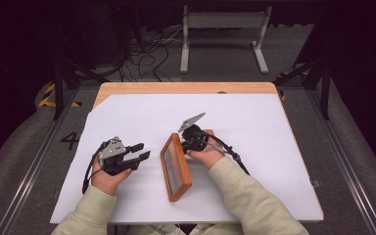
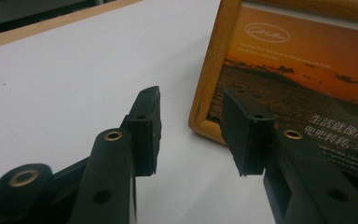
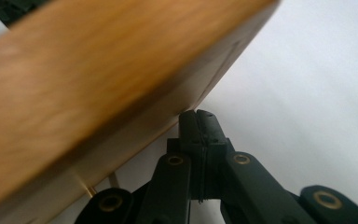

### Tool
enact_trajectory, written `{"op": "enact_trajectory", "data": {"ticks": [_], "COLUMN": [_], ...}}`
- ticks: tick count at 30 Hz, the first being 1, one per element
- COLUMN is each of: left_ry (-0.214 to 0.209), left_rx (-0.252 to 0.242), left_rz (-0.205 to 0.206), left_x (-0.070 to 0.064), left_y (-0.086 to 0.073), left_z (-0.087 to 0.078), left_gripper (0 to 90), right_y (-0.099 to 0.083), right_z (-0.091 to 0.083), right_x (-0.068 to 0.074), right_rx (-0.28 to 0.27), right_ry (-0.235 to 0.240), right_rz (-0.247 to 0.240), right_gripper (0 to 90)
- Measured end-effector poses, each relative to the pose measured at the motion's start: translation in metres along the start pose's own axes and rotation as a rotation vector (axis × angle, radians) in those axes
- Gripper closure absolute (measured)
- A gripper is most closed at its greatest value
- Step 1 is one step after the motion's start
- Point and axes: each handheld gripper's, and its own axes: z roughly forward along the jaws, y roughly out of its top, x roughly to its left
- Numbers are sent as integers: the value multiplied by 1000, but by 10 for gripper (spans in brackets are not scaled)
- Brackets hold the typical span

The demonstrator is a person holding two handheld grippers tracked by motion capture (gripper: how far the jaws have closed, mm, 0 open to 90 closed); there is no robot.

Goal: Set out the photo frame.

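The picture frame (image 1: 176, 166) stood tilted at mid-bench, right gripper (image 1: 192, 138) behind it. Left gripper (image 2: 191, 133), jaws parted, faced its glazed, probably fragile front. Right gripper (image 3: 199, 122), jaws clenched together, nudged the stiff wooden edge—safest hold.

1. I see a picture frame (image 1: 176, 167) of warm honey-brown wood; its print shows an orange sunset over dark ground, with white script and white characters.
2. The left gripper (image 1: 141, 151) I hold is black with brass-coloured rivets and a grey plate on top.
3. The right gripper (image 3: 199, 122) is black too, with the same brass rings.
4. The table (image 1: 186, 88) has a pale wood edge under a plain white sheet (image 1: 245, 127).
5. My sleeves (image 1: 254, 196) are a pale cream.
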Motion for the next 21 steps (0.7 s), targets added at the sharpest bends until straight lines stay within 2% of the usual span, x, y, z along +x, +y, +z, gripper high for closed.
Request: {"op": "enact_trajectory", "data": {"ticks": [2, 4, 7, 9, 10, 12, 13, 14, 15, 17, 18, 19, 20, 21], "left_ry": [3, 5, 5, 14, 21, 31, 31, 41, 41, 51, 49, 49, 47, 47], "left_rx": [0, 0, -7, -11, -12, -14, -14, -13, -13, -2, 3, 3, 3, 6], "left_rz": [1, -1, -25, -39, -45, -55, -55, -69, -69, -75, -78, -78, -79, -86], "left_x": [1, 1, 2, 4, 5, 8, 8, 11, 11, 13, 13, 13, 14, 13], "left_y": [0, 0, 0, 0, 0, -1, -1, -2, -2, -3, -3, -3, -3, -3], "left_z": [-1, -1, -1, -2, -4, -6, -6, -8, -8, -9, -10, -10, -9, -9], "left_gripper": [581, 577, 534, 484, 470, 459, 455, 453, 448, 445, 445, 442, 442, 442], "right_y": [2, 1, 0, -1, -1, -1, -1, -1, 0, 1, 1, 1, 2, 3], "right_z": [0, -3, -16, -26, -32, -42, -42, -52, -57, -66, -70, -70, -75, -81], "right_x": [1, 0, 3, 5, 7, 12, 12, 16, 18, 23, 25, 25, 27, 29], "right_rx": [7, 2, 14, 7, 6, 20, 20, 22, 19, 5, -25, -25, -55, -59], "right_ry": [-9, -14, -62, -77, -99, -175, -175, -203, -214, -215, -213, -213, -213, -209], "right_rz": [-18, -6, 4, 45, 51, 64, 64, 95, 101, 114, 109, 109, 97, 102], "right_gripper": [900, 900, 897, 787, 758, 679, 679, 627, 613, 591, 561, 561, 553, 555]}}
